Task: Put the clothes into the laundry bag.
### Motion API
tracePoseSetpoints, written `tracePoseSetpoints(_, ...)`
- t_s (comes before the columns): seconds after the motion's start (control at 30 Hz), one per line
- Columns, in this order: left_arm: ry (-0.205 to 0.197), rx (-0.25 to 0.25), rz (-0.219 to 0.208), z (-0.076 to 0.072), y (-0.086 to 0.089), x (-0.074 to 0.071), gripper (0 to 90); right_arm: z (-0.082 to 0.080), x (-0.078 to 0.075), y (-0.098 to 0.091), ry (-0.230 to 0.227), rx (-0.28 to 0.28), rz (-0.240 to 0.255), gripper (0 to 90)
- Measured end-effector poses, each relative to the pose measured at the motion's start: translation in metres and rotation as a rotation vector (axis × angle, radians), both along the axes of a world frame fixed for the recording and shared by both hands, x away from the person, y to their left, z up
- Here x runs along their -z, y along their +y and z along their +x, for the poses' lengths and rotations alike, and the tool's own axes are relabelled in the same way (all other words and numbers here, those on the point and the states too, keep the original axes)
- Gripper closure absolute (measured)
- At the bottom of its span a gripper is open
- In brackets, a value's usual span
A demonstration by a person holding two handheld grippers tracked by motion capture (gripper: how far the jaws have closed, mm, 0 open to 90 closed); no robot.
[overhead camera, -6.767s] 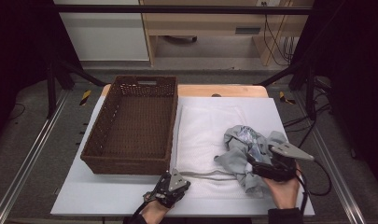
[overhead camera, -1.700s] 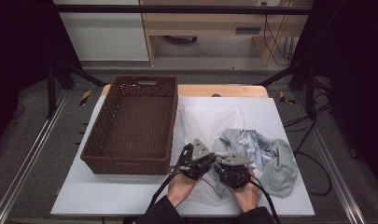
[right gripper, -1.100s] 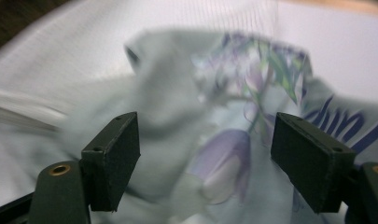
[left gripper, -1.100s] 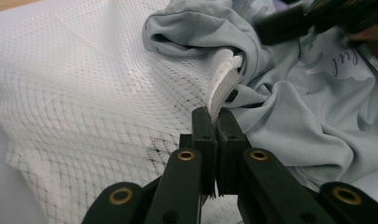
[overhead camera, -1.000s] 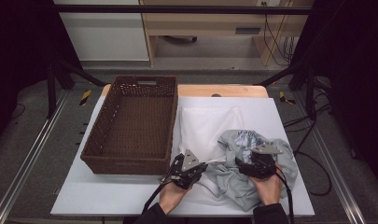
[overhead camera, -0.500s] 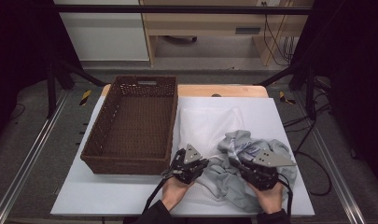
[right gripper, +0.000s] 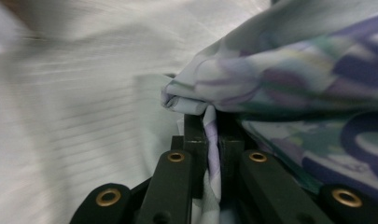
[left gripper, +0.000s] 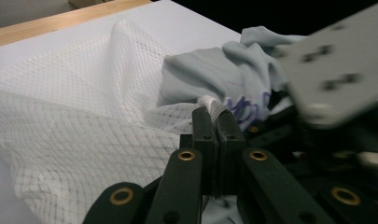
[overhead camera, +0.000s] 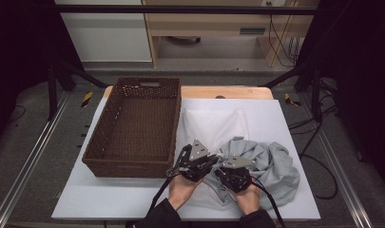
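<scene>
A white mesh laundry bag [overhead camera: 214,126] lies flat on the white table [overhead camera: 109,199]. My left gripper [overhead camera: 211,162] is shut on the bag's near edge and lifts it a little; the mesh is pinched between the pads in the left gripper view [left gripper: 216,116]. A grey-blue garment [overhead camera: 273,166] with purple print lies crumpled to the right of the bag. My right gripper [overhead camera: 224,169] is shut on a fold of the garment [right gripper: 289,79], right beside the left gripper. The fold runs between its pads, seen in the right gripper view [right gripper: 213,119].
A dark wicker basket [overhead camera: 128,167] stands empty on the table's left half, close to my left hand. The right gripper's grey plate [left gripper: 331,70] shows in the left gripper view. Cables trail off the table's near edge and right side.
My right hand has moved left, dragging the garment's fold up against the left gripper at the bag's edge. The left gripper has risen slightly with the mesh.
</scene>
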State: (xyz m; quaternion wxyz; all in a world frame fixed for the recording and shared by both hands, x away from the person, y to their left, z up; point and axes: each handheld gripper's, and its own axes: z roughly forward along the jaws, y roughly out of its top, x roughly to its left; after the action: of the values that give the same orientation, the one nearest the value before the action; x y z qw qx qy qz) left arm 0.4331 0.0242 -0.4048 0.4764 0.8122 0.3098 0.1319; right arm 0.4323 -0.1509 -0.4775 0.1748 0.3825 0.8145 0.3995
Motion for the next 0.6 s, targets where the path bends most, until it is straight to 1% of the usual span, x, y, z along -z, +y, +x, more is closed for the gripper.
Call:
tracePoseSetpoints(0.03,-0.009,0.004,0.014,-0.002,0.003,0.003,88.4,0.004,0.004,0.003,-0.004,0.027,-0.005,83.6)
tracePoseSetpoints(0.07,-0.012,0.003,0.015,-0.002,0.005,0.004,88.4,0.005,0.003,0.003,-0.004,0.019,-0.005,80.8)
tracePoseSetpoints(0.1,-0.012,0.003,0.015,-0.002,0.005,0.004,88.4,0.005,0.002,0.003,-0.004,0.008,0.003,75.7)
tracePoseSetpoints(0.13,-0.011,0.002,0.006,-0.002,0.008,0.006,88.4,0.005,0.002,0.003,-0.004,0.008,0.003,75.7)
tracePoseSetpoints(0.17,-0.011,0.002,-0.001,-0.002,0.010,0.008,88.4,0.003,0.001,0.002,-0.005,-0.007,0.020,68.6)
tracePoseSetpoints(0.2,-0.008,-0.001,-0.002,-0.001,0.012,0.010,88.4,-0.001,0.000,0.002,-0.007,-0.026,0.026,63.7)
tracePoseSetpoints(0.23,-0.003,-0.004,0.000,-0.001,0.014,0.013,88.4,-0.005,-0.003,0.002,-0.015,-0.044,0.019,59.4)
tracePoseSetpoints(0.3,-0.005,-0.004,-0.002,-0.002,0.016,0.016,88.3,-0.014,-0.014,-0.003,-0.048,-0.047,0.036,51.6)
tracePoseSetpoints(0.33,-0.003,-0.002,0.002,-0.002,0.018,0.018,88.3,-0.024,-0.026,-0.013,-0.084,-0.031,0.092,42.9)
tracePoseSetpoints(0.37,-0.010,0.000,0.026,-0.004,0.019,0.022,88.3,-0.028,-0.033,-0.018,-0.101,-0.013,0.114,40.4)
tracePoseSetpoints(0.4,-0.011,-0.002,0.033,-0.004,0.019,0.024,88.3,-0.030,-0.040,-0.025,-0.119,-0.002,0.126,38.2)
tracePoseSetpoints(0.43,-0.011,-0.002,0.033,-0.004,0.019,0.024,88.3,-0.030,-0.040,-0.025,-0.119,-0.002,0.126,38.2)
tracePoseSetpoints(0.47,-0.003,0.002,0.031,-0.004,0.021,0.027,88.3,-0.032,-0.052,-0.039,-0.172,0.042,0.133,34.3)
tracePoseSetpoints(0.5,-0.003,0.002,0.031,-0.004,0.021,0.027,88.3,-0.029,-0.057,-0.046,-0.188,0.076,0.131,31.8)
tracePoseSetpoints(0.53,-0.003,0.001,0.032,-0.004,0.021,0.028,88.2,-0.024,-0.061,-0.054,-0.192,0.120,0.131,28.9)
tracePoseSetpoints(0.57,-0.001,0.003,0.035,-0.004,0.021,0.029,88.2,-0.024,-0.061,-0.054,-0.192,0.120,0.131,28.9)
tracePoseSetpoints(0.6,-0.003,0.005,0.039,-0.005,0.021,0.029,88.2,-0.009,-0.062,-0.065,-0.161,0.208,0.121,24.0)
